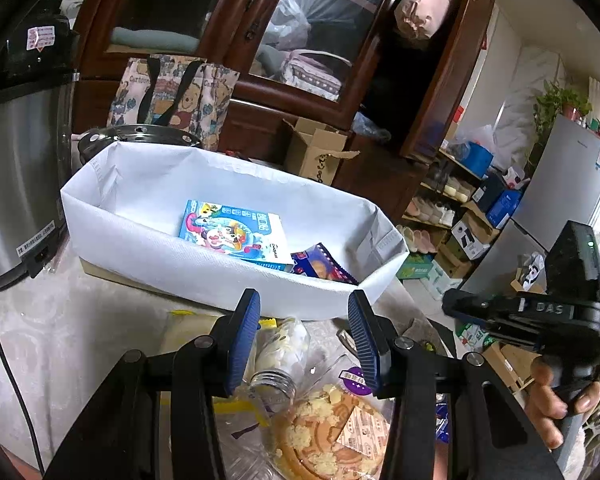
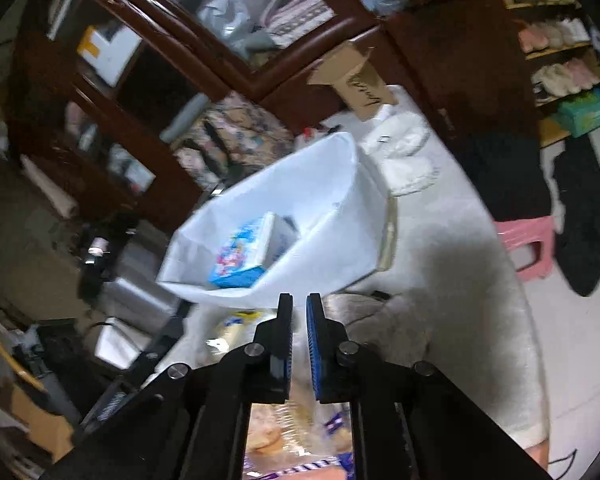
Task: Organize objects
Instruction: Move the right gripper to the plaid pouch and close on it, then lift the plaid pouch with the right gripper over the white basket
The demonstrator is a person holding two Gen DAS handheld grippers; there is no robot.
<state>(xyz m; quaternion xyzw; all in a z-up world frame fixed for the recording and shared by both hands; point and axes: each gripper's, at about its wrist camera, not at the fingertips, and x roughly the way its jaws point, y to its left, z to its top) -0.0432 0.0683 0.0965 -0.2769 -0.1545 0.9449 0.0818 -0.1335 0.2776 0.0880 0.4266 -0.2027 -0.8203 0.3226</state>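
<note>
A white fabric bin (image 1: 148,240) (image 2: 340,240) stands on the pale tablecloth. Inside lie a blue cartoon box (image 1: 232,232) (image 2: 240,256) and a red-and-blue snack packet (image 1: 324,264). My left gripper (image 1: 303,296) hovers before the bin's near wall, its blue pads apart. Below the gap lie a clear jar (image 1: 276,388) with a threaded neck and a bagged round pastry (image 1: 332,444) (image 2: 268,436); neither pad presses on them. My right gripper (image 2: 300,320) (image 1: 448,306) is shut, tilted toward the bin. I cannot tell whether bag film is pinched between its pads.
A steel cooker (image 1: 20,184) and its cord stand left, a steel pot (image 1: 140,134) and a cartoon tote bag (image 1: 172,92) behind the bin. A dark wooden cabinet (image 1: 340,40), a cardboard box (image 1: 320,152), a shoe rack (image 1: 432,208), a fridge (image 1: 560,184) and a pink stool (image 2: 528,240) surround the table.
</note>
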